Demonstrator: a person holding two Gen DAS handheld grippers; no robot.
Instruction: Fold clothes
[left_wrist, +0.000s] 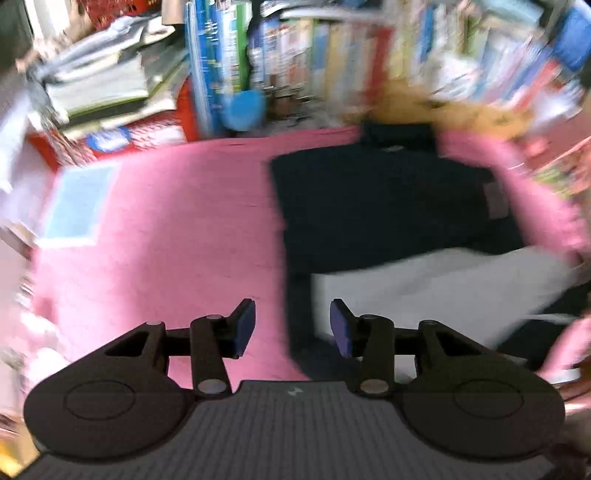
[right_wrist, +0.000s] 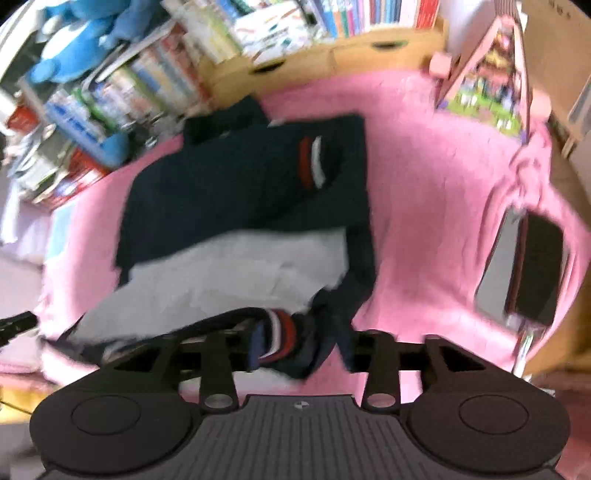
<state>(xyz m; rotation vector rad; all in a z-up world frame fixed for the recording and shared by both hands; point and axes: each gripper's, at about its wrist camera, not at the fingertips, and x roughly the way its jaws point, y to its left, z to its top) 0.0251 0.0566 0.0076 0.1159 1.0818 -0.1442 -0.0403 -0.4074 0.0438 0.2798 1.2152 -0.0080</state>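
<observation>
A dark navy sweater (left_wrist: 369, 199) lies on the pink blanket (left_wrist: 166, 221), its lower part turned up to show the white inside (left_wrist: 424, 284). My left gripper (left_wrist: 291, 325) hangs open above the sweater's left edge, with nothing between its blue pads. In the right wrist view the same sweater (right_wrist: 240, 192) shows a red and white striped patch on the chest and the white inside (right_wrist: 240, 262). A striped cuff (right_wrist: 280, 332) is bunched between the fingers of my right gripper (right_wrist: 301, 347). The jaws stand wide apart and the cloth hides the fingertips.
Rows of books (left_wrist: 295, 55) and stacked papers line the far side. A light blue sheet (left_wrist: 77, 199) lies on the blanket at the left. A dark flat case (right_wrist: 524, 269) rests on the blanket (right_wrist: 424, 184) at the right, beside a pink toy house (right_wrist: 487, 85). A blue plush (right_wrist: 74, 40) sits on the shelf.
</observation>
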